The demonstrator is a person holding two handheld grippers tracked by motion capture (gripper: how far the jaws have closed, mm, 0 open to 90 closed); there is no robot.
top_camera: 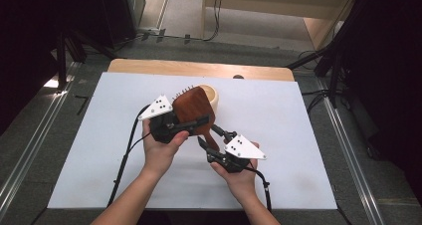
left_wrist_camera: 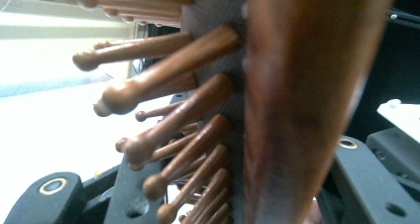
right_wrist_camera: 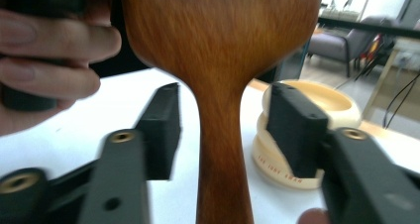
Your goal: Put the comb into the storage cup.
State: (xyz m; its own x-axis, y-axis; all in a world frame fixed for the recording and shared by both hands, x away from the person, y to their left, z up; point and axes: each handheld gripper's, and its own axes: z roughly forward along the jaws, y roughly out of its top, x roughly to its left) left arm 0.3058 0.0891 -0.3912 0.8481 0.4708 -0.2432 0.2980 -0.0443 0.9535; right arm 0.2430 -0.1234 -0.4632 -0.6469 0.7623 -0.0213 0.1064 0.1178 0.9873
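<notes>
White table (top_camera: 298, 135) (wooden far edge), grey floor (top_camera: 50, 135) around.

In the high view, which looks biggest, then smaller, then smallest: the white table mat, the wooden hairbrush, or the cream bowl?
1. White table mat, by far the largest.
2. Wooden hairbrush.
3. Cream bowl, smallest, though the brush hides part of it, so its full size is unsure.

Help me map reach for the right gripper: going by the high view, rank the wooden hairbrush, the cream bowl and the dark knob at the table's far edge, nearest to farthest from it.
1. Wooden hairbrush: its handle sits between the right gripper's jaws.
2. Cream bowl: behind the brush head, mid-table.
3. Dark knob: at the table's far edge.
</notes>
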